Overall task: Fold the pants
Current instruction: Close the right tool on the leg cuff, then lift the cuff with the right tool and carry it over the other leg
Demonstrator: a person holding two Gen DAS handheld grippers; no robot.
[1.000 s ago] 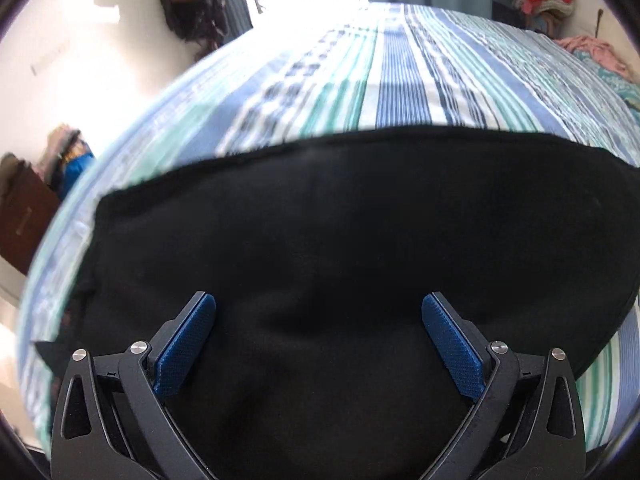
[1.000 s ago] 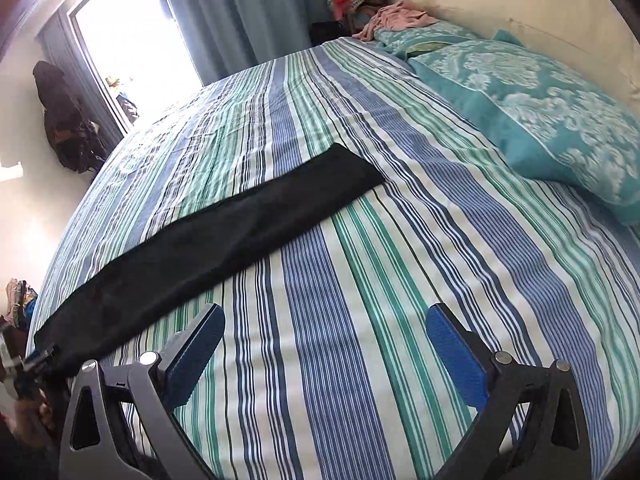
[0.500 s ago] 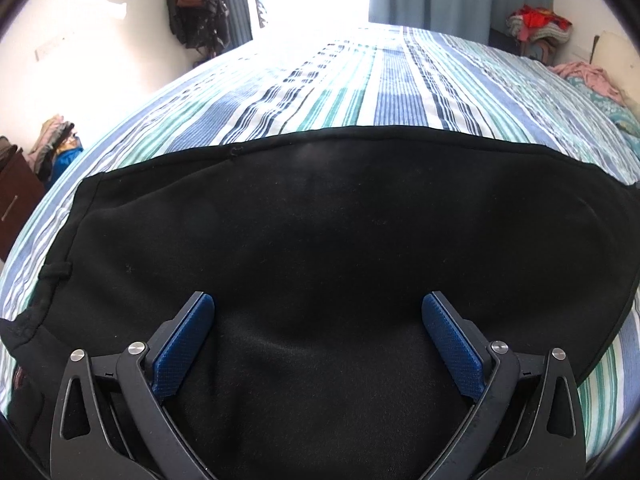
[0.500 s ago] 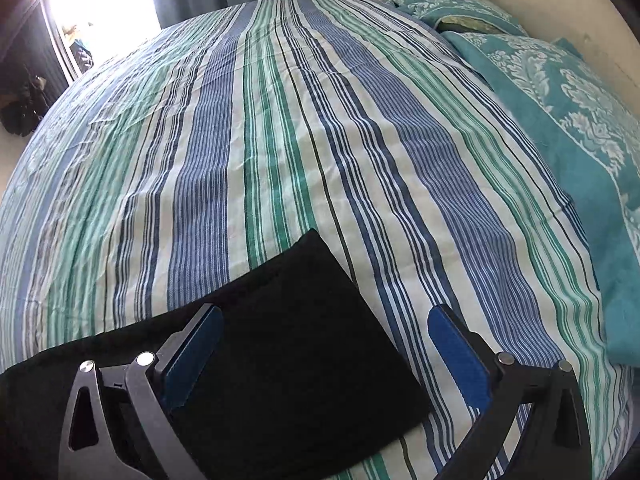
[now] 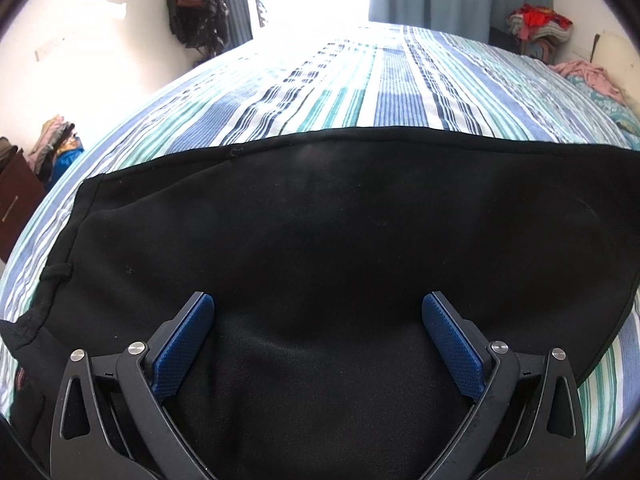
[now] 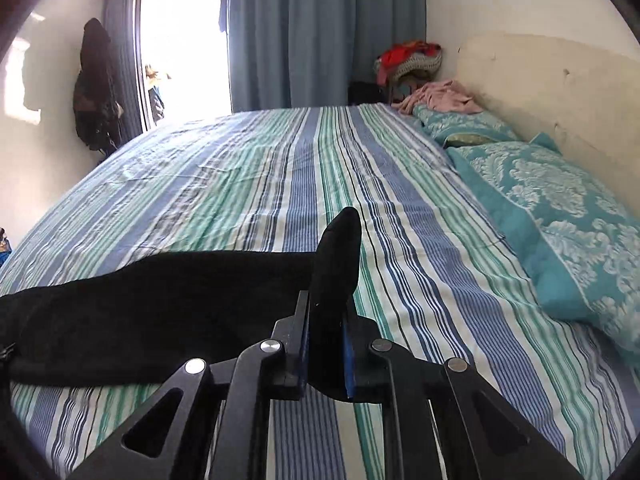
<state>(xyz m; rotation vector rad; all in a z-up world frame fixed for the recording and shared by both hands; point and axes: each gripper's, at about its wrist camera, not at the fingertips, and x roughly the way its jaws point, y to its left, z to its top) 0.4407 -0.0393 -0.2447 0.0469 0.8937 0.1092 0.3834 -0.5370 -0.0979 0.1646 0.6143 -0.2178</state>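
Black pants lie flat and folded lengthwise on the striped bedsheet. My left gripper is open and hovers just over the waist end, with its blue pads wide apart. In the right wrist view the pants stretch away to the left. My right gripper is shut on the pants' leg end, and the hem sticks up between the jaws, lifted off the sheet.
Teal patterned pillows lie along the headboard at the right. A pink garment and a clothes pile sit at the far corner. Curtains and a bright doorway are beyond the bed. A dark cabinet stands at the left.
My right gripper came down onto the leg end of the pants, shut on it and lifted the hem. My left gripper stayed open over the waist, shifting slightly.
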